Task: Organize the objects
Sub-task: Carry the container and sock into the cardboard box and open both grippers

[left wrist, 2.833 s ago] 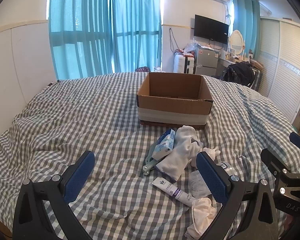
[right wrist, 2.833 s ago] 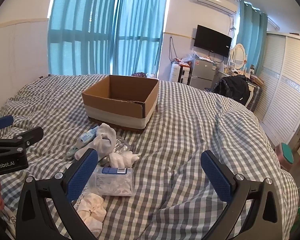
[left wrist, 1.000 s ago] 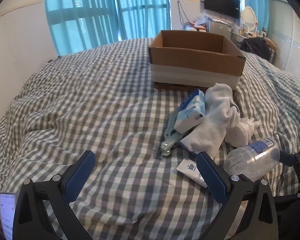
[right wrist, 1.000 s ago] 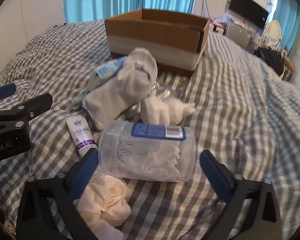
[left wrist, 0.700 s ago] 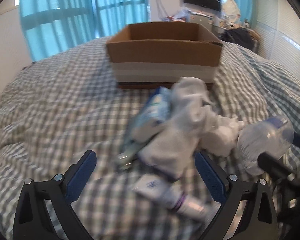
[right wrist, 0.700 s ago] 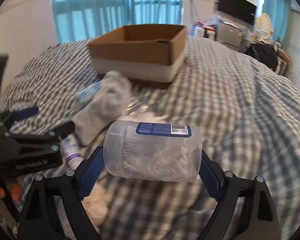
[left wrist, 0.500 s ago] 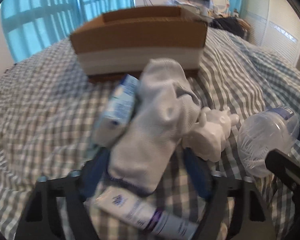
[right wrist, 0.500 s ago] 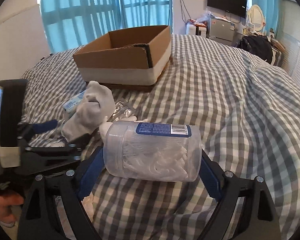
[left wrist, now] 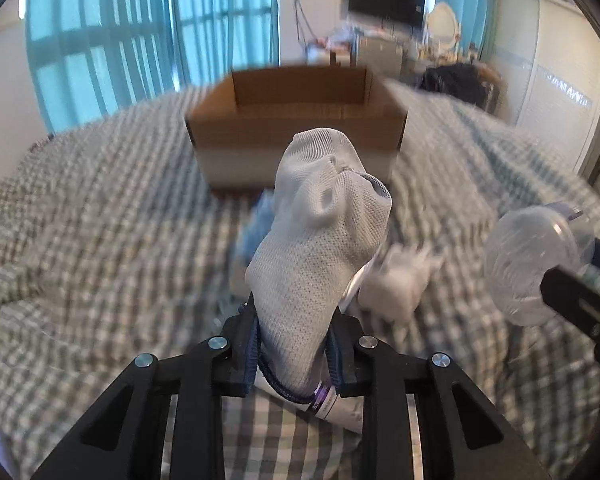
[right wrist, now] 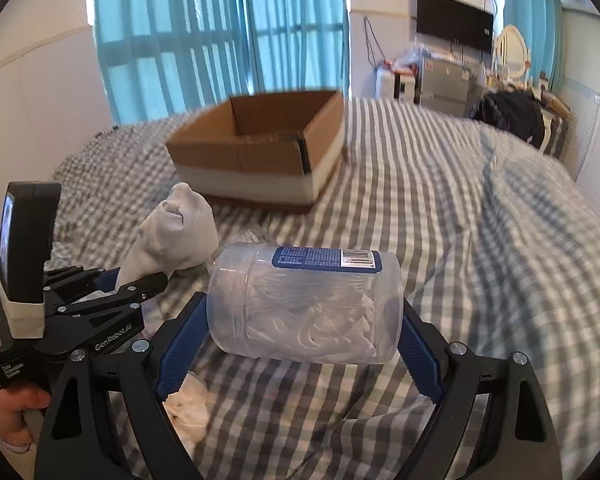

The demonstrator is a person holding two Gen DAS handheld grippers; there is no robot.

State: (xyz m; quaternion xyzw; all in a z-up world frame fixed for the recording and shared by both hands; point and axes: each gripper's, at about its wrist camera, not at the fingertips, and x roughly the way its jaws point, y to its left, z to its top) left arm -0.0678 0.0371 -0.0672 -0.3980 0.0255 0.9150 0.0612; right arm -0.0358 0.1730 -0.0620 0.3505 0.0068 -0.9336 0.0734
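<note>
Both grippers had lifted loads: left gripper (left wrist: 293, 354) clamped the sock (left wrist: 318, 240), right gripper (right wrist: 300, 332) the jar (right wrist: 304, 304) crosswise; the box (right wrist: 260, 160) lay straight ahead.

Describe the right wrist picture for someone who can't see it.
The right gripper holds a clear jar sideways over a checked bed. To its left, the left gripper holds a sock; an open box sits beyond.

- The white sock (left wrist: 320, 240) hides the left tongs' (left wrist: 294, 354) pads and most of a purple-capped tube (left wrist: 334, 404).
- The bed (left wrist: 100, 240) and a small white object (left wrist: 396, 284) are motion-blurred.
- The cardboard box's (right wrist: 260, 152) floor is out of sight.
</note>
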